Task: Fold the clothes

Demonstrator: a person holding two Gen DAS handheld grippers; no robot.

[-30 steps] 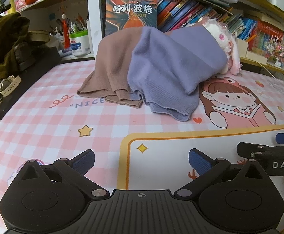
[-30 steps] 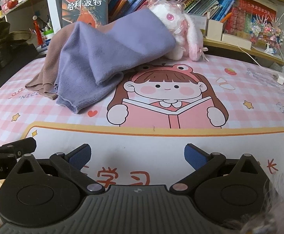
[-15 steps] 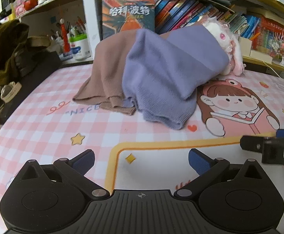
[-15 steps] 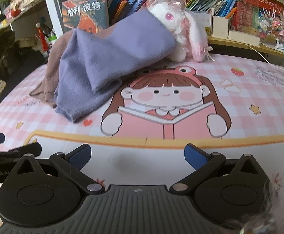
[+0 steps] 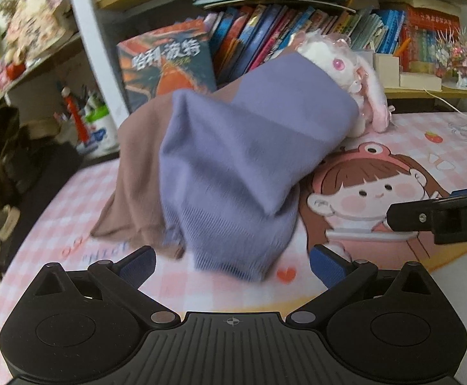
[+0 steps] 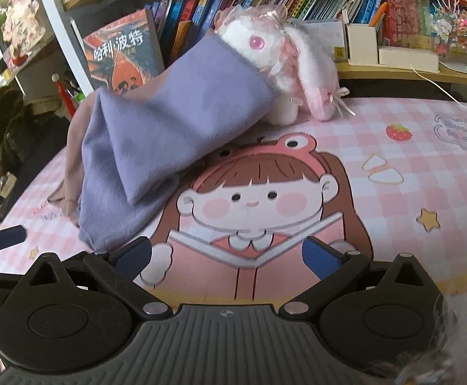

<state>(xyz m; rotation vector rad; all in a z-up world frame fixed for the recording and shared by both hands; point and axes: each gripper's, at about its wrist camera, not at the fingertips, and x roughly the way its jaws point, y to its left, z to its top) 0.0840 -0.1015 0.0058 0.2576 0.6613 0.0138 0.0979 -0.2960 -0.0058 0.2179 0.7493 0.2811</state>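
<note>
Though both your tongs are at the heap, no folding shows yet: the purple garment (image 5: 233, 173) lies draped over the brown garment (image 5: 137, 173), propped against the plush rabbit (image 6: 281, 54) at the back of the pink mat (image 6: 409, 166). Your left gripper (image 5: 231, 264) and right gripper (image 6: 227, 253) both stand wide open, holding nothing. You've the picking up, spreading and every fold left.

Purple knit garment (image 5: 239, 173) draped over brown garment (image 5: 140, 166), both heaped and unfolded on the desk (image 5: 73, 211).
</note>
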